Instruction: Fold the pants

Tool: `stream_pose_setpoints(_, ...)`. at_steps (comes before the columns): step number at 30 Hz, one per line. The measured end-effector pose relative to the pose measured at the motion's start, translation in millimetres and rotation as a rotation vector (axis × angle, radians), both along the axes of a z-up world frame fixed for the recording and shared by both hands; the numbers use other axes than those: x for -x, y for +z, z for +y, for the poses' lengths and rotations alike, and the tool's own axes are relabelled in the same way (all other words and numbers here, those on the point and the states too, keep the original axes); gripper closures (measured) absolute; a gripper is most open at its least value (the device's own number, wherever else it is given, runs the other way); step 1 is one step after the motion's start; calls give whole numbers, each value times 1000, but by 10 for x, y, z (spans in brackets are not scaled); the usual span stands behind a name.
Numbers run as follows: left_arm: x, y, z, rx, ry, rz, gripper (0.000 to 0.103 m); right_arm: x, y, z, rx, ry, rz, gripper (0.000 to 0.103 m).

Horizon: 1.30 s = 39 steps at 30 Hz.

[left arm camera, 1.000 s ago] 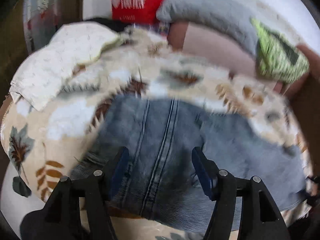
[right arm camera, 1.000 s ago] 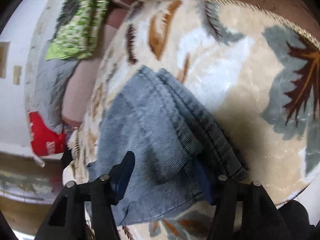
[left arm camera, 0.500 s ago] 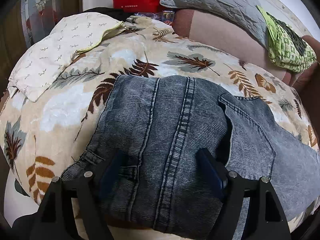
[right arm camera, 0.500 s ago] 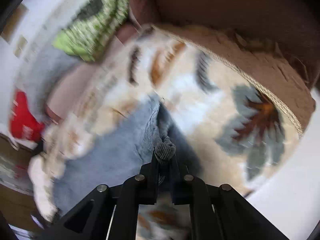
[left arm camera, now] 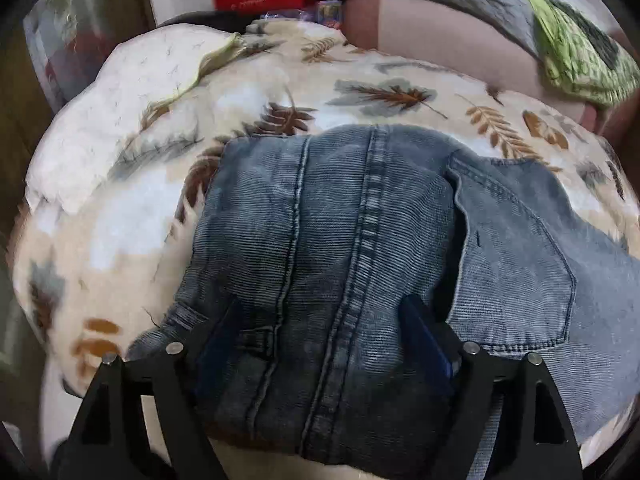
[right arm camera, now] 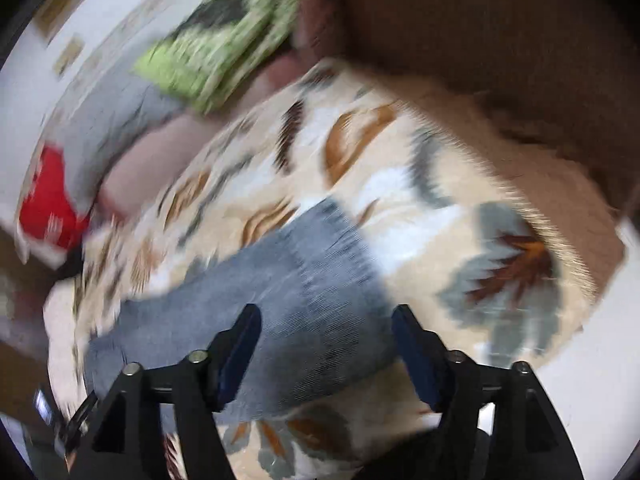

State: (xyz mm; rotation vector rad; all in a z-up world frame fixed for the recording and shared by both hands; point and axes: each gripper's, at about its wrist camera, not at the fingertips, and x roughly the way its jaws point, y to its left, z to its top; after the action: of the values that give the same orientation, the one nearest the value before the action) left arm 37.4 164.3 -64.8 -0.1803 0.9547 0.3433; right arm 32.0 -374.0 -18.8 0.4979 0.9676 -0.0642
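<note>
The pants (left arm camera: 360,248) are grey-blue denim with a ribbed, faded weave, lying folded flat on the leaf-print blanket (left arm camera: 132,240). In the left wrist view a doubled seam runs up between the spread jaws, and a back pocket lies beyond the right-hand jaw. In the right wrist view, blurred, a paler end of the pants (right arm camera: 304,300) stretches between the spread jaws and away leftward.

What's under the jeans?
The jeans lie on a leaf-print blanket, which shows all around them. The part of the blanket right beneath the denim is covered, so anything else there can't be seen.
</note>
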Motion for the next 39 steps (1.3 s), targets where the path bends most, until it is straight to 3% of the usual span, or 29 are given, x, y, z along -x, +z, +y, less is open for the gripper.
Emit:
stream_pose_setpoints(2,29,145,-15,1,7,-16,19,-176,-135,156,14,39,100,31)
stream_pose_setpoints(4,109,287,-37,-17,-1,-93,19,-211,18,373,42,105,29,31)
stream_pose_setpoints(6,141,385,-60,-47,-5,-151,19,-390,225,879,88,264,-45,31)
stream_pose_setpoints(8,58,285,-70,-75,-22,-103,19,-630,301,1510,90,462,-66,31)
stream_pose_setpoints(10,-13,98,-10,-50,-9,-24,19,-891,312,2123,84,647,-88,33)
stream_pose_setpoints(12,19,34,96,29,12,-40,18,-1174,244,2666,125,759,-71,41)
stream_pose_setpoints(14,14,47,109,31,2,-39,18,-1427,122,3054,145,814,-38,51)
stream_pose_setpoints(20,-30,29,124,19,1,-37,14,-1962,-259,3700,185,915,53,72)
stream_pose_setpoints(22,-34,17,108,21,-2,-36,14,-2076,-415,3836,213,947,102,97)
stream_pose_setpoints(25,-5,29,110,23,2,-46,14,-2075,-421,3896,259,976,91,101)
stream_pose_setpoints(28,36,115,106,-8,34,-82,14,-2111,-336,3885,315,933,39,101)
stream_pose_setpoints(33,203,384,-51,-125,24,-247,14,-2196,-549,3913,335,840,37,101)
stream_pose_setpoints(34,192,367,-97,-133,1,-239,13,-2209,-545,3886,323,824,31,100)
stream_pose_setpoints(35,121,265,-184,-143,-55,-179,11,-2220,-530,3838,299,790,24,100)
stream_pose_setpoints(36,5,82,-246,-136,-103,-66,11,-2232,-509,3793,294,759,20,100)
stream_pose_setpoints(37,-62,-50,-239,-111,-105,-8,11,-2247,-475,3733,292,728,28,100)
stream_pose_setpoints(39,-15,-19,-140,-53,-59,-63,8,-2206,-370,3618,253,711,34,100)
